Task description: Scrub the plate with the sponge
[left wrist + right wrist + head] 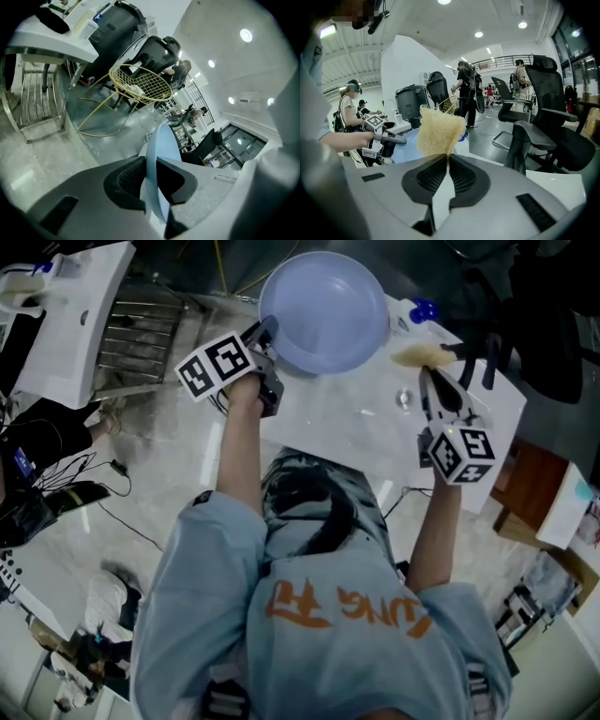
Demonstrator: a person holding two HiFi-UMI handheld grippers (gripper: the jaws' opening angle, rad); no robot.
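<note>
Left gripper (151,180) opening: jaws partly closed, with only a narrow gap, and that gap is filled.
Left gripper load: the pads clamp the rim of the pale blue plate (159,157) from both sides. The plate stands edge-on between them.
Plate position: it extends forward from the left jaw tips. In the head view it lies over the far part of the white table (347,418), with its hollow face turned up.
Right gripper (446,161) opening: jaws almost together.
Right gripper load: the jaw tips pinch the lower edge of the straw-coloured fibrous sponge (439,132), which stands up above them.
Sponge position: directly ahead of the right jaw tips. It is off to the right of the plate and not touching it.
Gripper spacing: the two grippers are well apart, the left at the plate's near-left rim and the right beyond its right side.
Marker cubes: one is behind each set of jaws, next to the holding hand.
Wire basket (140,84): yellow, on thin legs, on the floor well ahead of the left gripper. A pale item lies inside, too small to identify.
Bottle (424,309): blue cap, on the table just beyond the sponge.
Metal rack (141,334): left of the left gripper, under a white worktop.
Office chairs (543,126): dark, ahead and to the right of the right gripper.
</note>
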